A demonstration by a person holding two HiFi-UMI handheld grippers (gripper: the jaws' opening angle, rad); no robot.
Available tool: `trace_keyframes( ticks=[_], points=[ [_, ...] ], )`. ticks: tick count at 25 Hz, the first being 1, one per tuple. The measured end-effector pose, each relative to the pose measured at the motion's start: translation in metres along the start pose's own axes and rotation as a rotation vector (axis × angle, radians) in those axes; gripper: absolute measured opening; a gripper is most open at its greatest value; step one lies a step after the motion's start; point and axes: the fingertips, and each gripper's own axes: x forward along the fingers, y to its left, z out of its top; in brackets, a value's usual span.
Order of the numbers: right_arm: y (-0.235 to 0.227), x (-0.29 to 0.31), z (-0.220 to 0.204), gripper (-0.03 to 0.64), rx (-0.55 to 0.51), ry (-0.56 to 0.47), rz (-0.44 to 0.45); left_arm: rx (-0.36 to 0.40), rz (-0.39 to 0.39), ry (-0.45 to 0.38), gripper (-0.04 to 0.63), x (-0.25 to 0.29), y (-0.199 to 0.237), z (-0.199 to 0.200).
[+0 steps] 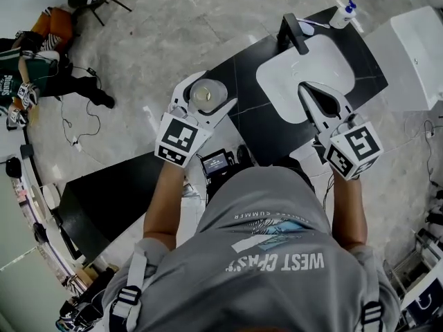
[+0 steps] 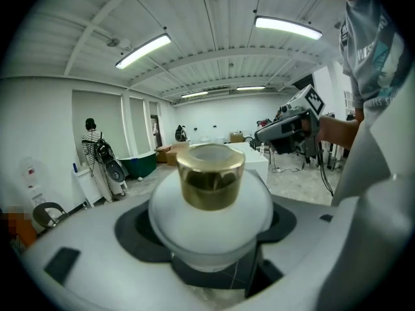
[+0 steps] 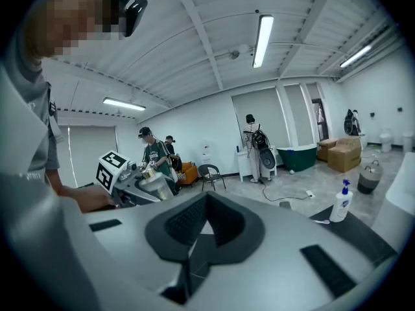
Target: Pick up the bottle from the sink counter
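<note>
Spanning the round white body of the bottle [image 2: 211,212], the jaws of the left gripper [image 1: 206,90] were set wide and pressed against it on both sides, so that the bottle was held. Its gold cap [image 2: 211,177] was seen pointing away from the gripper camera, with the body seated in the dark pads. Dark counter tile could be made out through the gap below the body. From the head view, the bottle was found over the left end of the black counter [image 1: 239,71], at about 9 o'clock from the sink [image 1: 277,85].

The right gripper [image 1: 311,92] was held with its jaws brought together at the tips, and nothing was gripped between them. It was placed over the sink's near rim, at about 5 o'clock from the basin's middle, well apart from the left gripper.

A black tap [image 1: 292,32] was seen at 12 o'clock of the sink, and a pump dispenser [image 1: 342,14] with a blue top was stood on the counter at about 1 o'clock. A marker cube [image 1: 183,138] was carried at 6 o'clock of the left jaws. Grey floor [image 1: 159,40] was spread beyond the counter, and other people were visible far off across the room.
</note>
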Motion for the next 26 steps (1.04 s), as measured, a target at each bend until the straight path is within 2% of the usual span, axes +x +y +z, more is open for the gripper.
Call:
trace_keyframes(
  ticks=[5, 18, 26],
  points=[
    [0.010, -0.001, 0.003, 0.000, -0.060, -0.005, -0.003, 0.025, 0.011, -0.020, 0.334, -0.021, -0.003, 0.013],
    [0.025, 0.000, 0.002, 0.000, -0.072, -0.033, -0.007, 0.042, 0.050, -0.038, 0.334, -0.053, -0.001, 0.007],
    [0.011, -0.002, -0.008, 0.000, -0.068, -0.034, -0.016, 0.048, 0.061, -0.041, 0.334, -0.041, -0.003, 0.003]
  ],
)
